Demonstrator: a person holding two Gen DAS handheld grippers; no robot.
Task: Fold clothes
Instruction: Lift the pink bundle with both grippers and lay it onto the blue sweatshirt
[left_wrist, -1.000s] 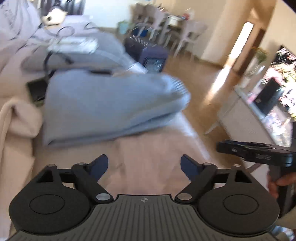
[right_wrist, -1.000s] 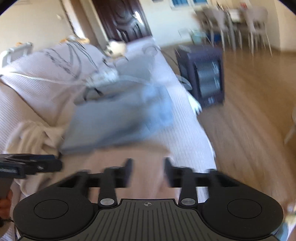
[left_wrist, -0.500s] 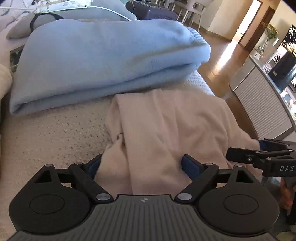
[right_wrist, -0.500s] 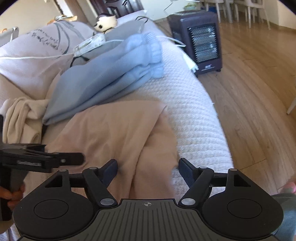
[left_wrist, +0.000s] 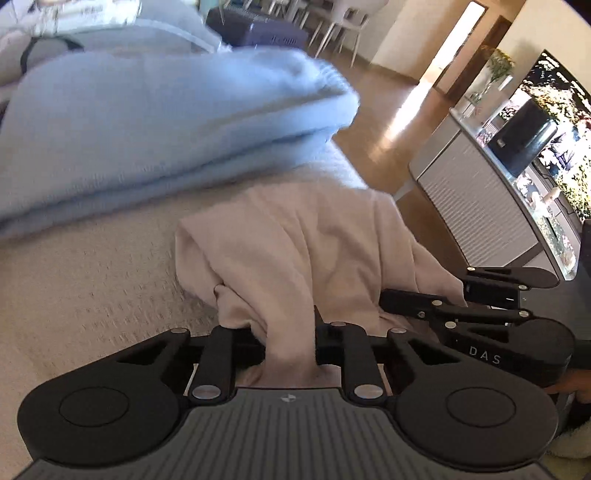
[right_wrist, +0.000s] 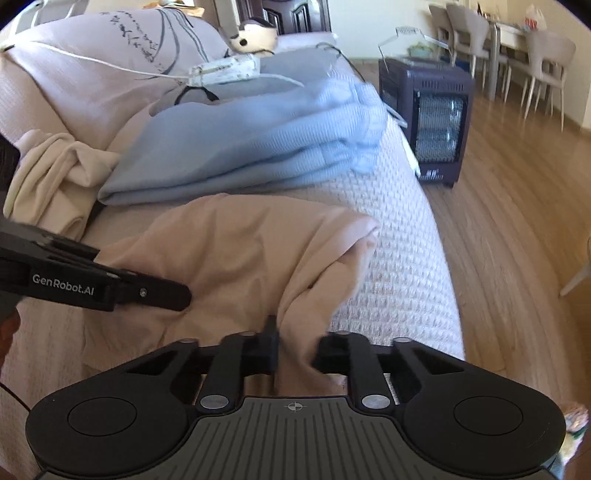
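Note:
A beige garment (left_wrist: 303, 243) (right_wrist: 236, 251) lies rumpled on the sofa seat. My left gripper (left_wrist: 290, 347) is closing, and its jaws pinch the garment's near left edge. Closing too, my right gripper (right_wrist: 295, 350) has a fold of the near right edge bunched between its jaws. Each gripper shows in the other's view: the right one (left_wrist: 461, 310) at the cloth's right side, the left one (right_wrist: 110, 288) on the cloth's left side. A folded light blue garment (left_wrist: 155, 125) (right_wrist: 258, 147) lies behind the beige one.
A cream garment (right_wrist: 55, 170) is heaped at the left by the cushions. A dark heater (right_wrist: 432, 122) stands on the wood floor past the sofa edge. A white cabinet (left_wrist: 476, 203) with a screen is on the right. Chairs stand farther back.
Both grippers dropped onto the beige garment's near edge and went from open to closed on it. The cloth has bunched up between each pair of jaws.

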